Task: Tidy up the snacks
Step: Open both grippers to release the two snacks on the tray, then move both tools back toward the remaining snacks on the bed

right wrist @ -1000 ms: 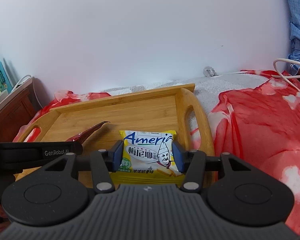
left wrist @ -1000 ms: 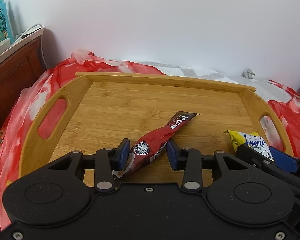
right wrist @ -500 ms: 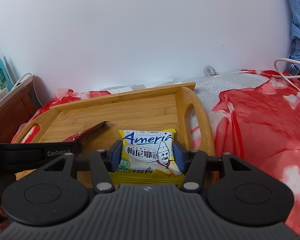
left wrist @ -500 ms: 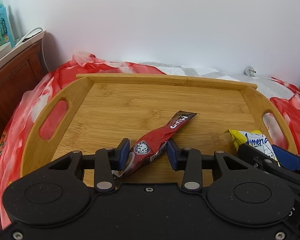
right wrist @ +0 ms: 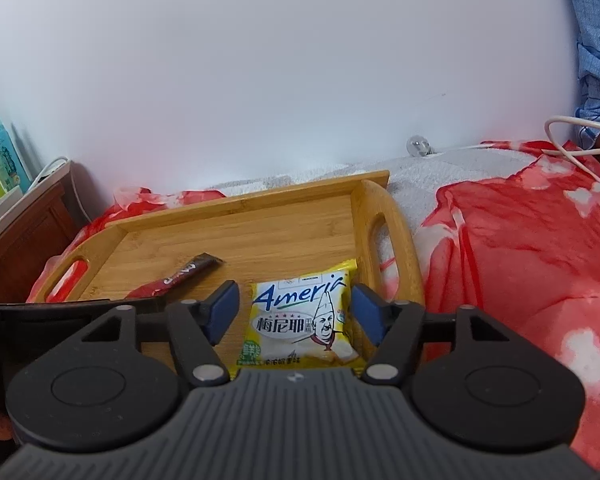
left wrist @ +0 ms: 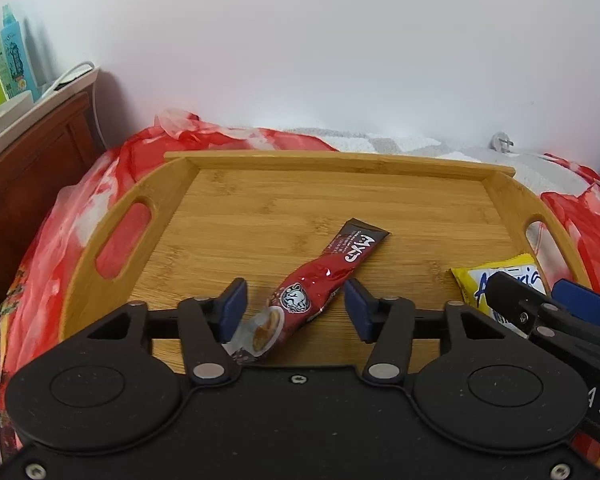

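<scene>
Between parted left hand-held gripper (left wrist: 295, 304) fingers, red sachet (left wrist: 316, 292).

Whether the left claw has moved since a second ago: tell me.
Yes. The left claw has opened: its fingers spread outward from the red sachet, which lies unmoved on the tray.

The yellow snack packet (right wrist: 300, 320) carries "Ameria" in blue script and the Chinese characters "梅尼耶" beside a chef's face. The red stick sachet (left wrist: 320, 292) shows white stylised lettering that cannot be read with certainty. Labels on the bottles (left wrist: 4, 64) are too small to read.
</scene>
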